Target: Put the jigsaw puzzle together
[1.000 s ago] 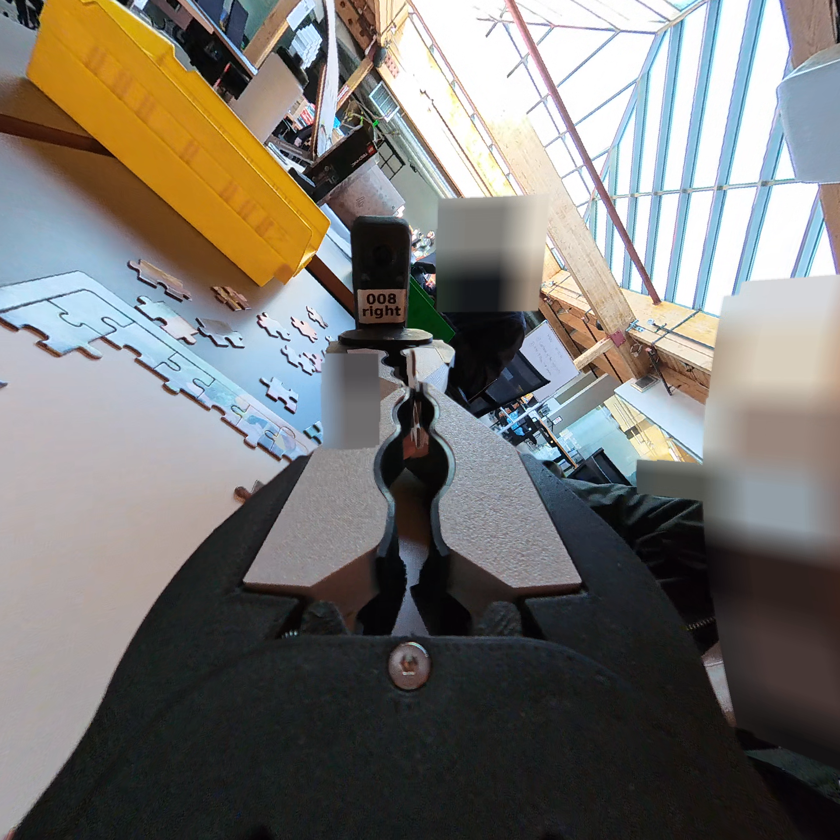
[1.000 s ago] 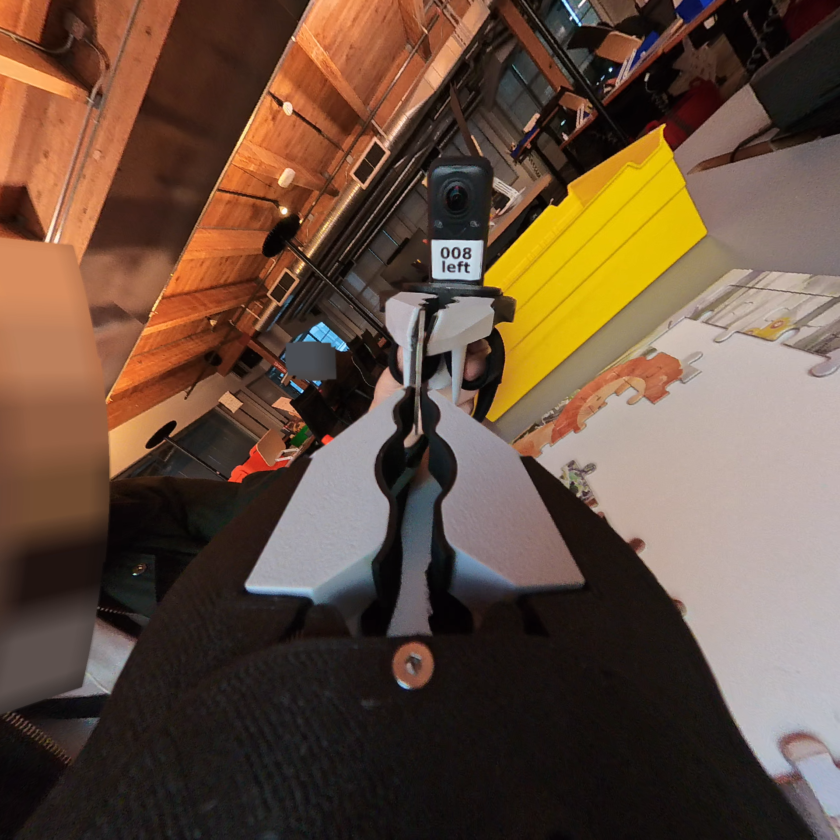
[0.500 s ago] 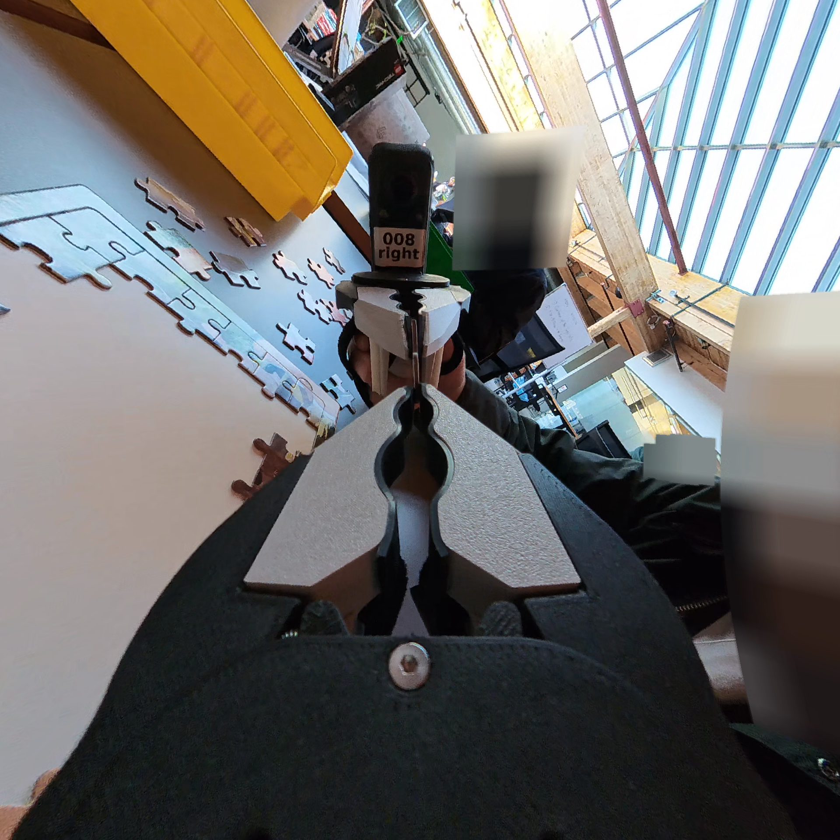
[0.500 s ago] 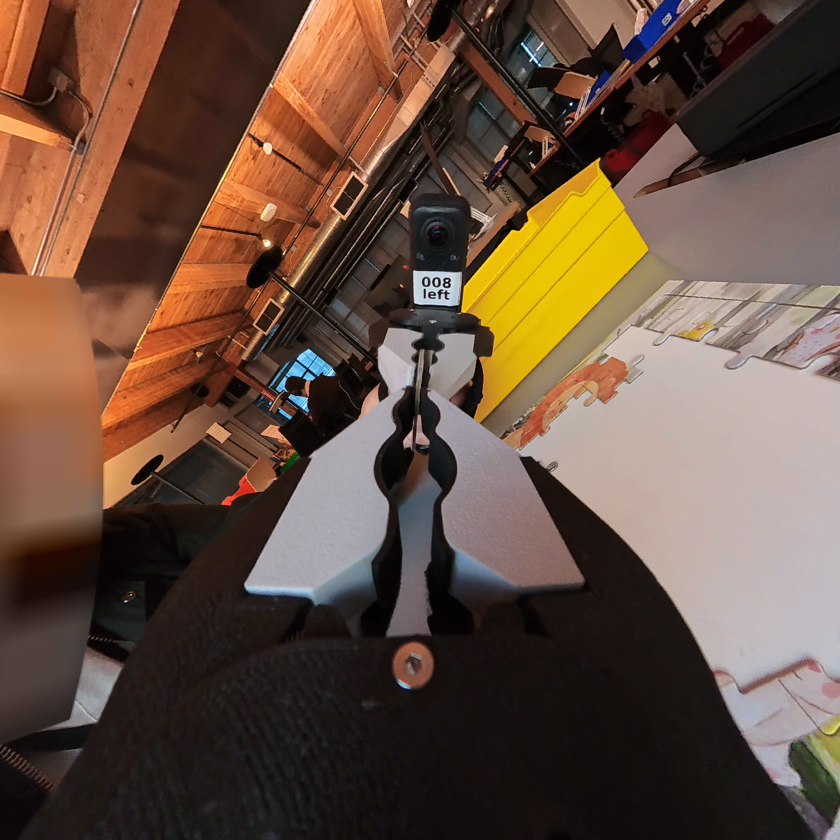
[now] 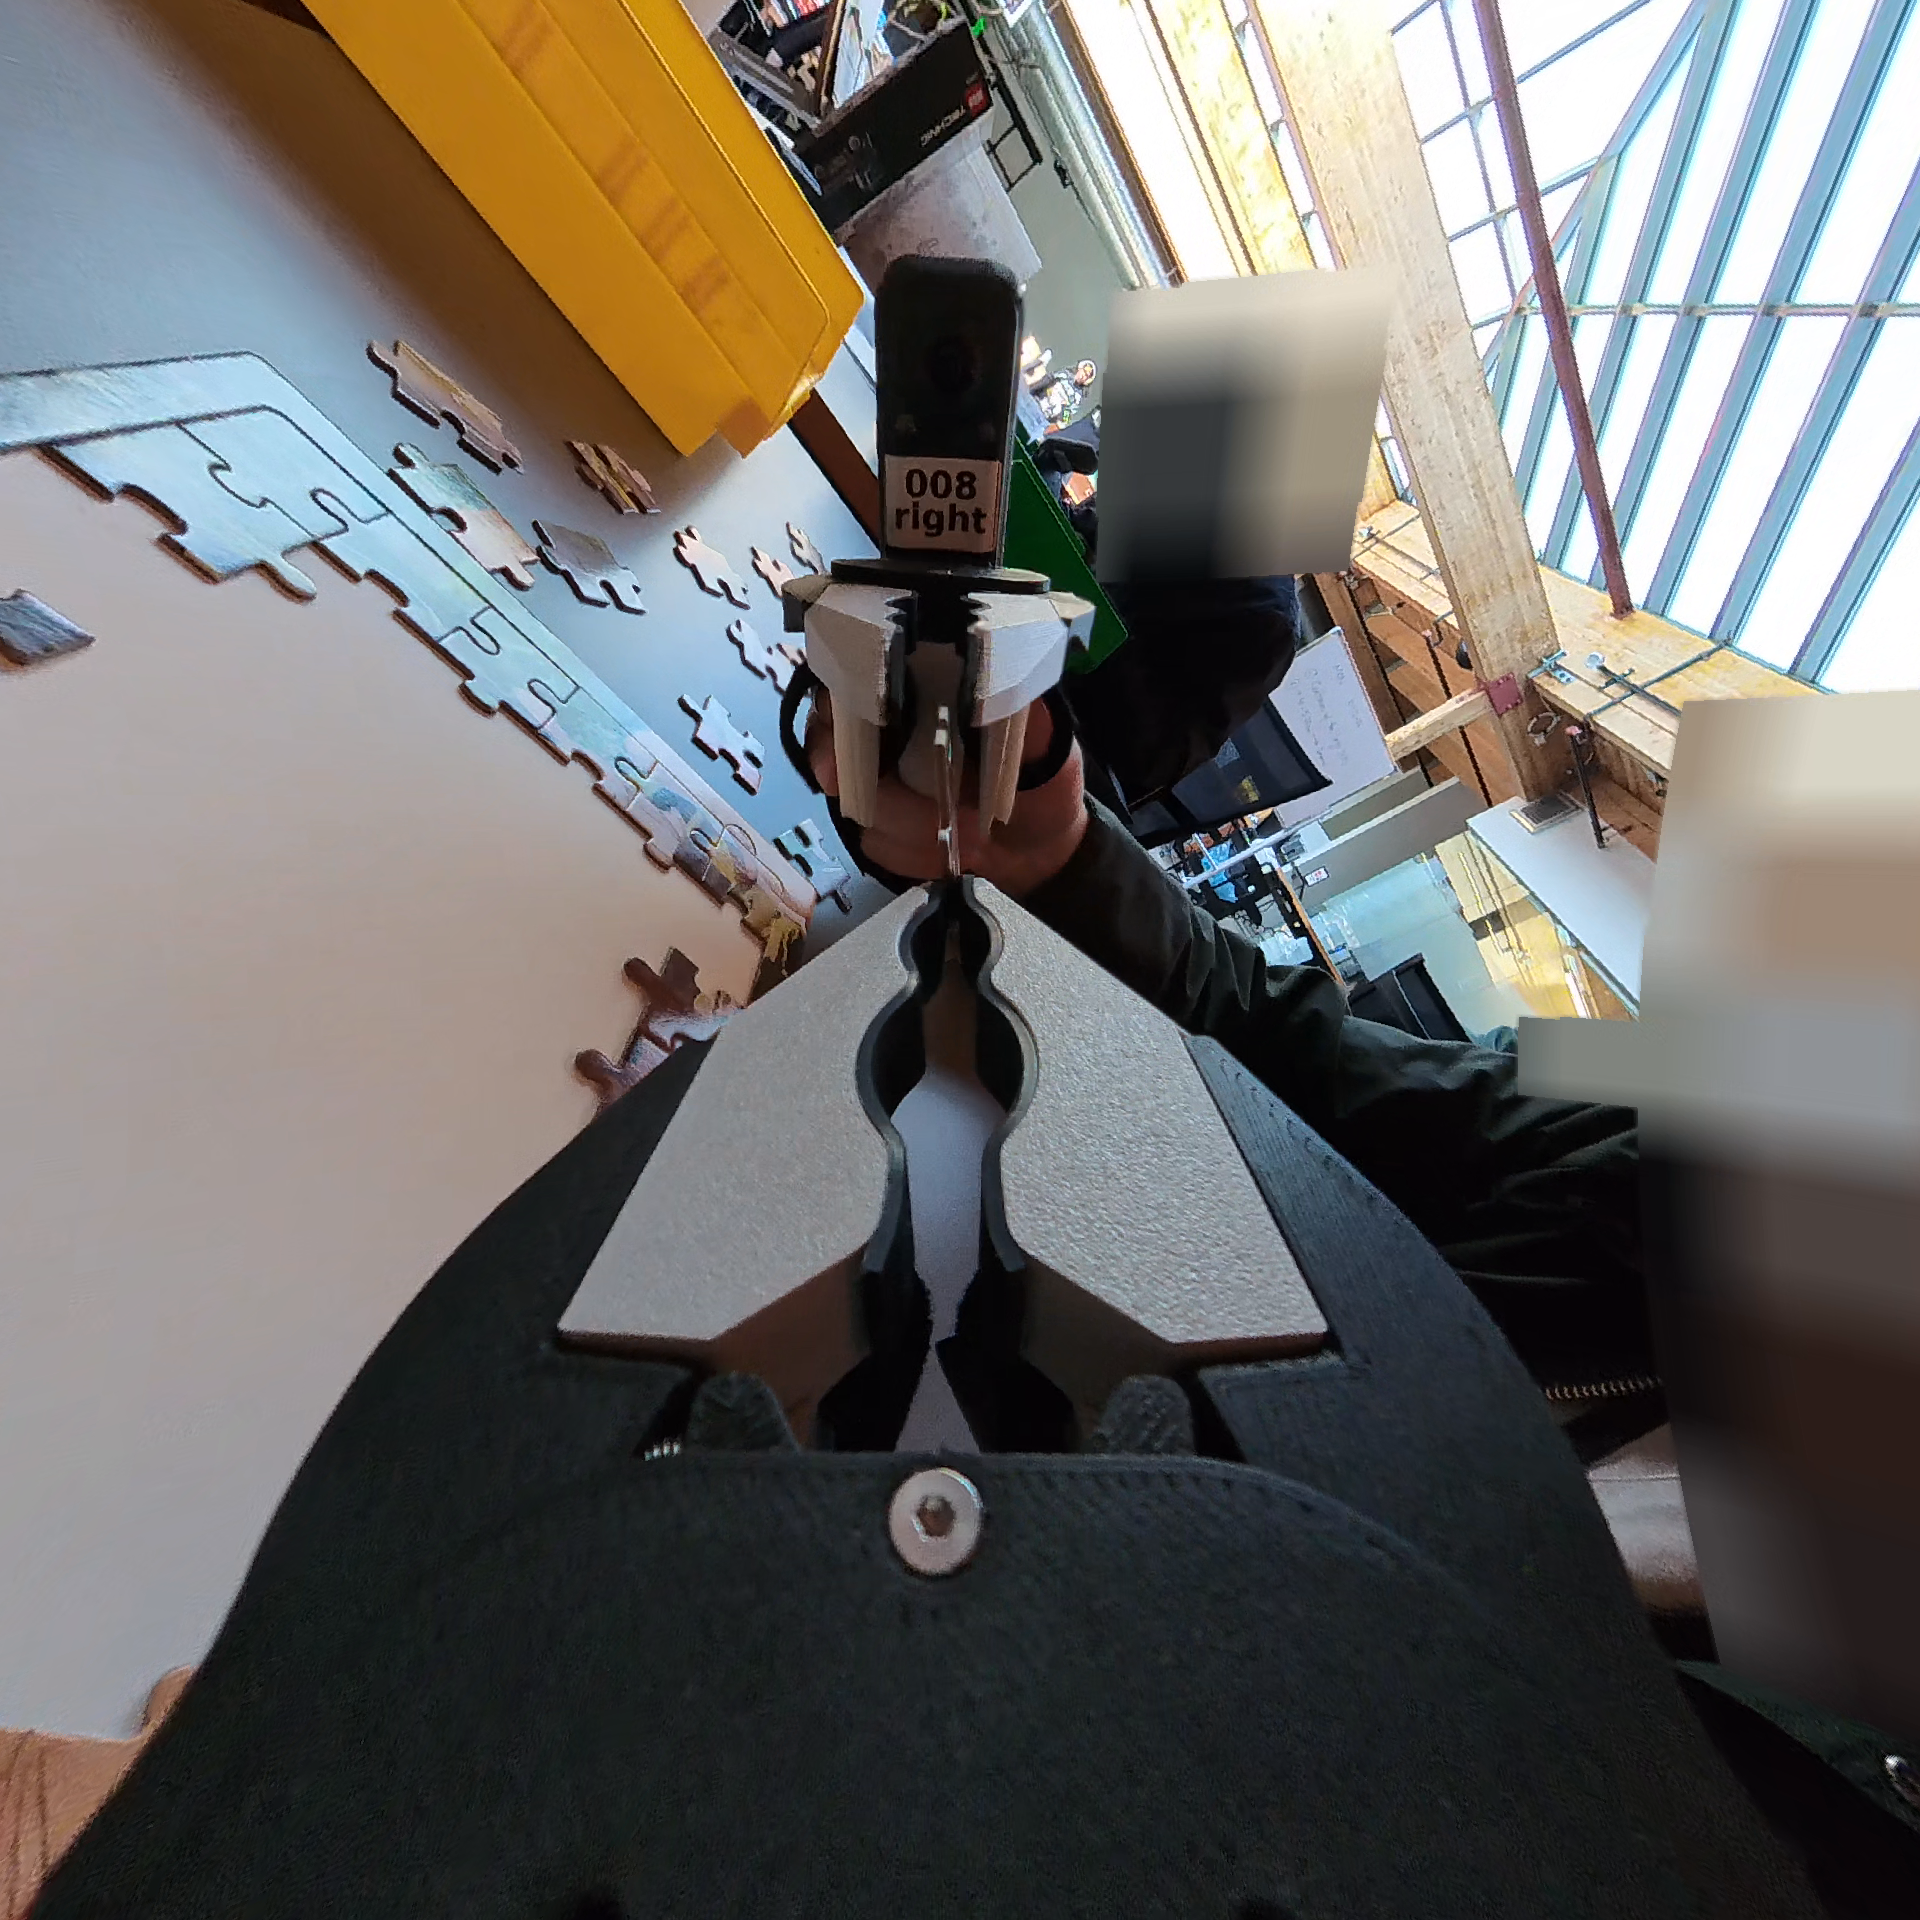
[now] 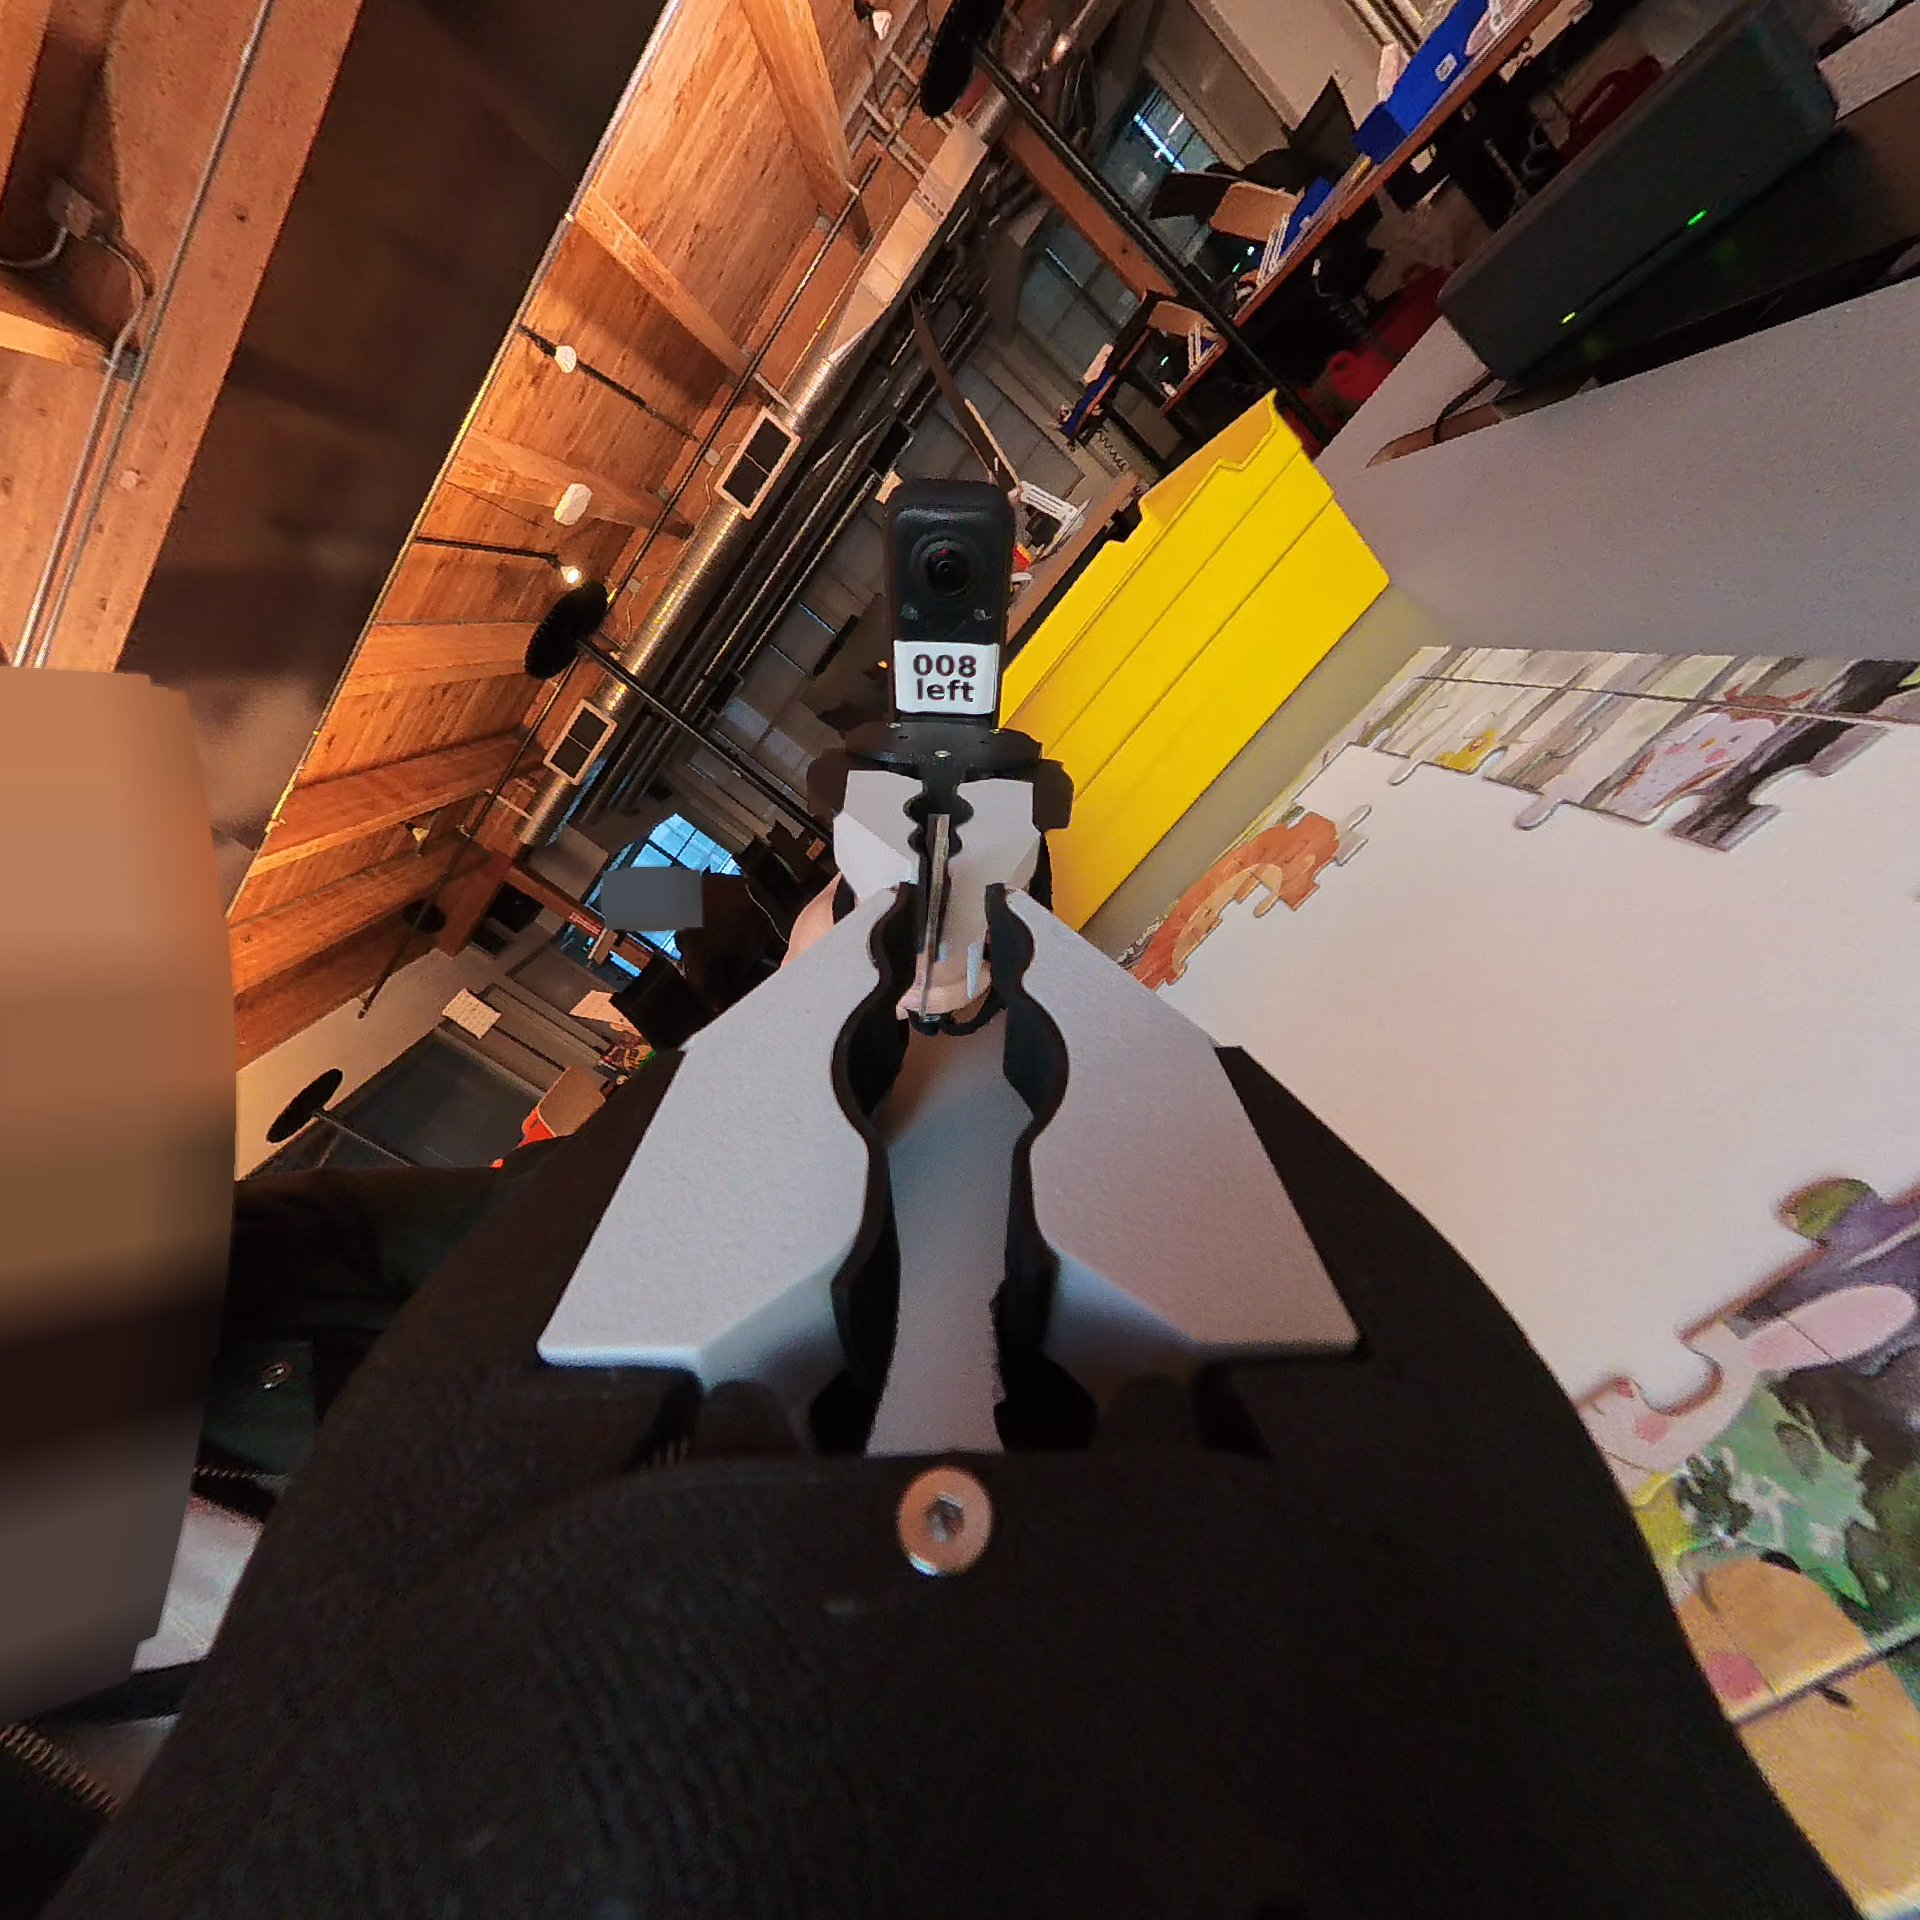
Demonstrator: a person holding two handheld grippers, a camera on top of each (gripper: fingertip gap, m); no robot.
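My left gripper (image 5: 951, 896) pinches the puzzle piece (image 5: 943, 790) edge-on in mid-air above the worktop (image 5: 260, 987), my right gripper (image 6: 940, 912) has its fingers narrowly parted around it, so I'd close squarely on its flat faces before letting go, though its orientation is probably unreadable from here.

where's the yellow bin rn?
Left wrist view: yellow bin sits upper left, at the table's far edge behind the loose puzzle pieces. Right wrist view: centre right.
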